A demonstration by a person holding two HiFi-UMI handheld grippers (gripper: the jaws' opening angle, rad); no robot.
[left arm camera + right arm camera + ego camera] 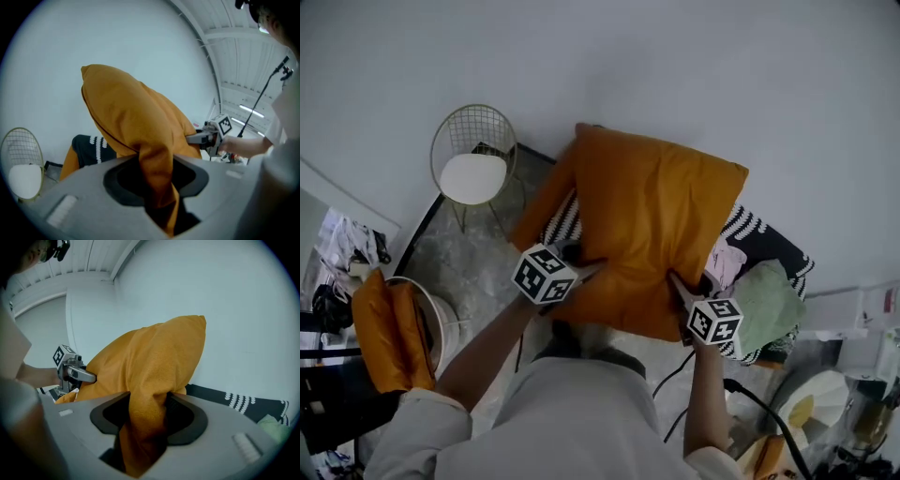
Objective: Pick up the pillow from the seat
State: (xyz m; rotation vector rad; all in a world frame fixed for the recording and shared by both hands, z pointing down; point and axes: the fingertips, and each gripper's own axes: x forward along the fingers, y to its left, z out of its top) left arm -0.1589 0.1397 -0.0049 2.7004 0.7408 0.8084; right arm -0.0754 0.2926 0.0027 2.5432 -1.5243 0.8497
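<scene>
Clamping bunched fabric, the left tongs [596,267] and right tongs [674,279] each grip the lower edge of the orange square fabric pillow [652,216], held upright.

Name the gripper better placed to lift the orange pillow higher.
Neither, probably: left gripper and right gripper each clamp a bunched fold of the pillow, so both should lift together.

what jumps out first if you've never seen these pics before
A big orange pillow fills the middle of the head view, pinched along its near edge by the left gripper and the right gripper, both with jaws shut on the fabric. Off to the left stands a round wire chair with a white seat, and another orange cushion sits at the left edge.
</scene>
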